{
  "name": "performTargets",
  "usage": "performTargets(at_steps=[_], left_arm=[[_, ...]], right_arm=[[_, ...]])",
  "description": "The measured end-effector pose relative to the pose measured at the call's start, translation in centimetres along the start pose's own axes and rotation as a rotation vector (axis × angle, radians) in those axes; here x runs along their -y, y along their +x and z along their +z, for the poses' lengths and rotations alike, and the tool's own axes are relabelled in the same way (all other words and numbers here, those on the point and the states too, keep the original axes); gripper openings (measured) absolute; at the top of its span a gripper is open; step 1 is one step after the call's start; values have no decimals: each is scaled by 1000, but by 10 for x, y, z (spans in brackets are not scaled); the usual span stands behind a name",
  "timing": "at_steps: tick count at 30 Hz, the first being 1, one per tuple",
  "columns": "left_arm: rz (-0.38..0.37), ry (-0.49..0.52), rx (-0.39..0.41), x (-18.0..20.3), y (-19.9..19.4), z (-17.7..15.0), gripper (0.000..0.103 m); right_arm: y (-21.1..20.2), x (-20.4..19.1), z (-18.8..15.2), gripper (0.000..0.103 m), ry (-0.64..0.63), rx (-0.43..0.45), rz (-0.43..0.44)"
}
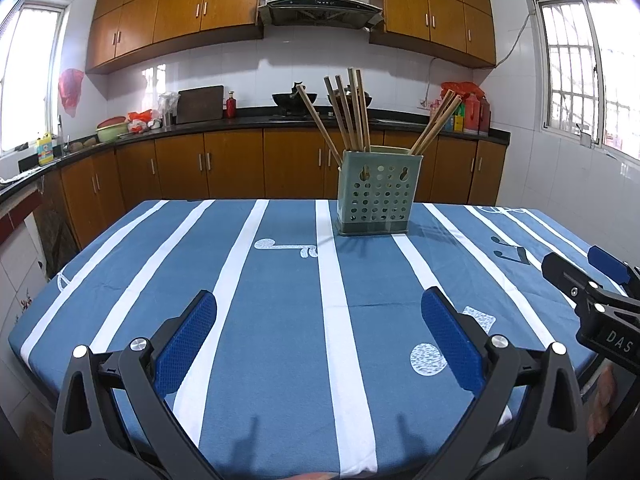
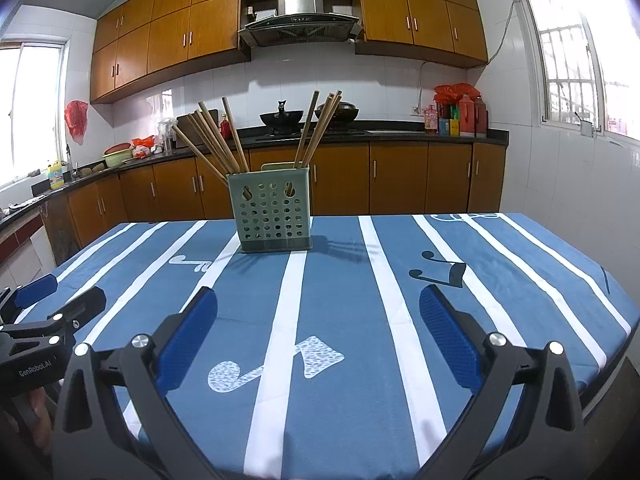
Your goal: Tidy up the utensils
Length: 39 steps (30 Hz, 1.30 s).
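A pale green perforated utensil holder [image 1: 378, 194] stands upright on the far part of the table, also in the right wrist view [image 2: 274, 210]. Several wooden chopsticks [image 1: 350, 110] [image 2: 218, 138] stick out of it, some leaning left, some right. My left gripper [image 1: 319, 322] is open and empty over the table's near side, well short of the holder. My right gripper [image 2: 319, 322] is open and empty, also short of the holder. The right gripper shows at the right edge of the left wrist view [image 1: 580, 272]; the left gripper shows at the left edge of the right wrist view [image 2: 60, 296].
The table [image 1: 280, 300] wears a blue cloth with white stripes. Behind it run a dark kitchen counter [image 1: 248, 114] with woks, bottles and a cutting board, and wooden cabinets [image 1: 224, 164]. A tiled wall with a window [image 1: 576, 76] is at the right.
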State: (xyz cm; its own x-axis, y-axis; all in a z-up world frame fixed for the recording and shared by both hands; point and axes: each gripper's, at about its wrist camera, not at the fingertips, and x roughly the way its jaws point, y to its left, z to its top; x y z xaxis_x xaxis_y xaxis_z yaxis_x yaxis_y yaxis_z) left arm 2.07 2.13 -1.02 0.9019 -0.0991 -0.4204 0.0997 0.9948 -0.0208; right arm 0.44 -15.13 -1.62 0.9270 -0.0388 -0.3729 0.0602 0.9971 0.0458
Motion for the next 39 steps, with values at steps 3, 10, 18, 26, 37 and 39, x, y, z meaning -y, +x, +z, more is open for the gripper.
performTargets(at_steps=[3,10,18,26,37,39], left_arm=[[0,0,0,0,0,0,101],[-2,4,0,1,1,0,101],[-3,4,-1,1,1,-1,101],[-3,4,-1,1,1,0,101],[-3,4,-2,1,1,0,101],[-3,4,-2,1,1,0,101]], right_arm=[[0,0,-1,99,3,-1,1],[1,1,-2,99,14,-7,4],[3,0,-2,99,16,-11,3],[7,-1,-3,99,20,-31,-2],[6,0,-3,99,21,-30,-2],[6,0,-3,99,21,-30,-2]])
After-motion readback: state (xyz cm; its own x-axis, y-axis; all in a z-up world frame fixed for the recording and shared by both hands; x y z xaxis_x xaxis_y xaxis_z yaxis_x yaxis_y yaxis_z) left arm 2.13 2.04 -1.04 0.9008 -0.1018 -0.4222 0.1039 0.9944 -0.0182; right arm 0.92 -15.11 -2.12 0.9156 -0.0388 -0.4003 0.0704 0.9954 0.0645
